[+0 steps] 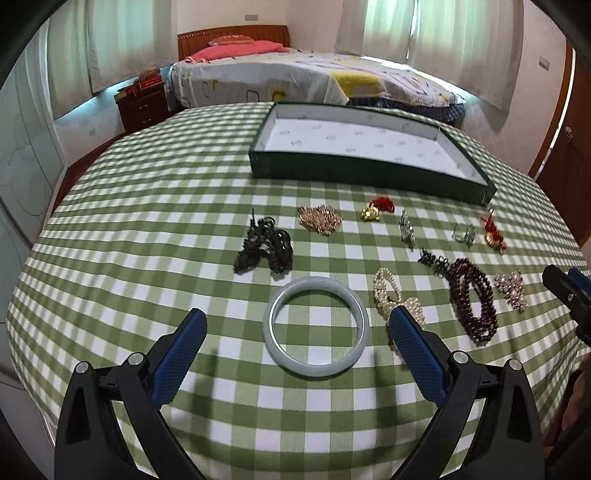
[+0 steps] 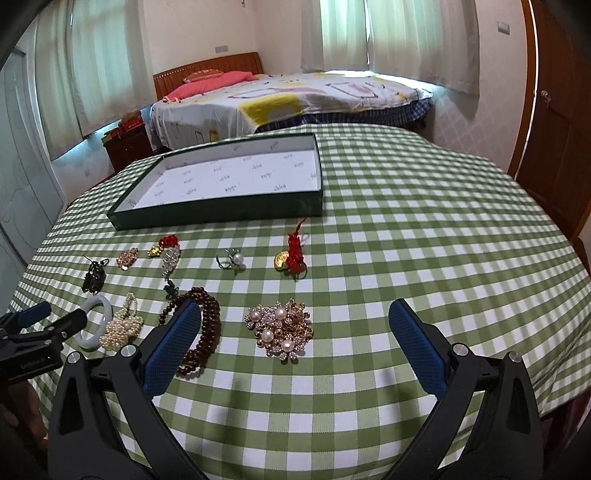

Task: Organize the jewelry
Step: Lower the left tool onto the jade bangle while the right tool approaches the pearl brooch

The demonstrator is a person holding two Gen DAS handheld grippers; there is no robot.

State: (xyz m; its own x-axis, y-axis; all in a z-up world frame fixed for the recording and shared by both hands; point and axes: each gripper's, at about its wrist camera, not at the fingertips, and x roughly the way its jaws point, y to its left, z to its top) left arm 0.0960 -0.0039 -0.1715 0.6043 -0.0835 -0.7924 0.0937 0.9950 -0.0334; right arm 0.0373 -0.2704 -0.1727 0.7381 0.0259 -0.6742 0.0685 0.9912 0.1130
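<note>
Left gripper (image 1: 297,325) gapes wide around the pale bangle (image 1: 316,326), gripping nothing; right gripper (image 2: 295,319), equally wide and empty, frames the pearl brooch (image 2: 280,328), bangle's far right

Bedroom: wooden-headboard bed (image 1: 258,70), pale curtains (image 2: 391,33) over bright windows, brown nightstand (image 1: 142,103).

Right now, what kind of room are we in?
Most likely a bedroom: a made bed with a pink pillow, a nightstand beside it, and curtained windows behind the checked table.

Glossy smooth bangle (image 1: 316,326) on matt woven checked cloth (image 1: 147,229); textured gripper pads (image 1: 183,356).
</note>
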